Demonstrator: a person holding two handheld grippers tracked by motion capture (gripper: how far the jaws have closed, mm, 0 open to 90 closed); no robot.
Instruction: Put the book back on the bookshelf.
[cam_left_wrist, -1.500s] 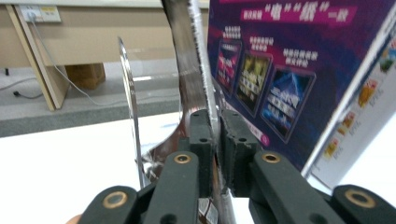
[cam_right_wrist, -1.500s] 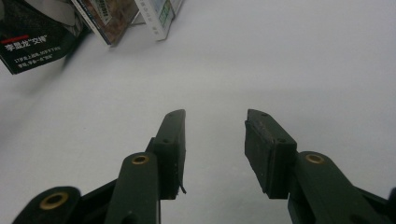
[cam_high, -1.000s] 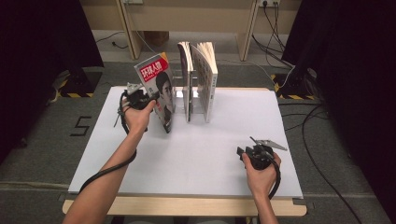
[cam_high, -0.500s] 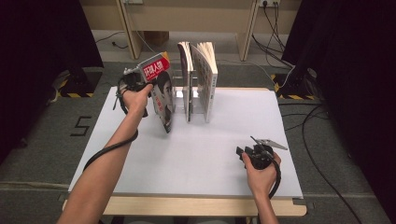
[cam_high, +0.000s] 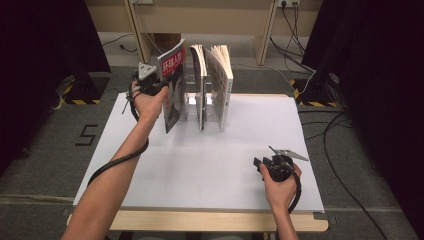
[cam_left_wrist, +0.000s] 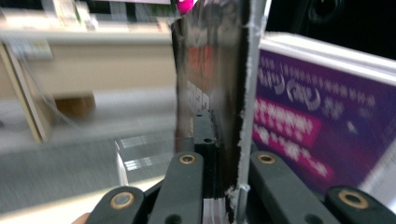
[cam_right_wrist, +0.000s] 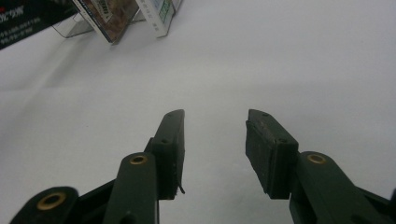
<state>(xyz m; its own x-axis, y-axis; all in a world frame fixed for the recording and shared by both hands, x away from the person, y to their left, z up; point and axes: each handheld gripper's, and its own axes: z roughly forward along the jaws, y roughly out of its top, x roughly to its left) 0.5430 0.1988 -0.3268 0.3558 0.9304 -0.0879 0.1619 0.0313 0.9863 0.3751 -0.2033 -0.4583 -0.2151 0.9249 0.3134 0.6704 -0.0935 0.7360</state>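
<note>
The left gripper (cam_high: 159, 86) has just closed on the red magazine (cam_high: 174, 82), far left on the worktop (cam_high: 200, 165). Lift it straight, clear of the neighbouring book (cam_high: 200, 85). The right gripper (cam_high: 263, 163) rests wide open, empty.

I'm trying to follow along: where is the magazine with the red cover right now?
In the high view the red-covered magazine stands at the table's far left, clamped in the left tool, just left of the other upright books.
</note>
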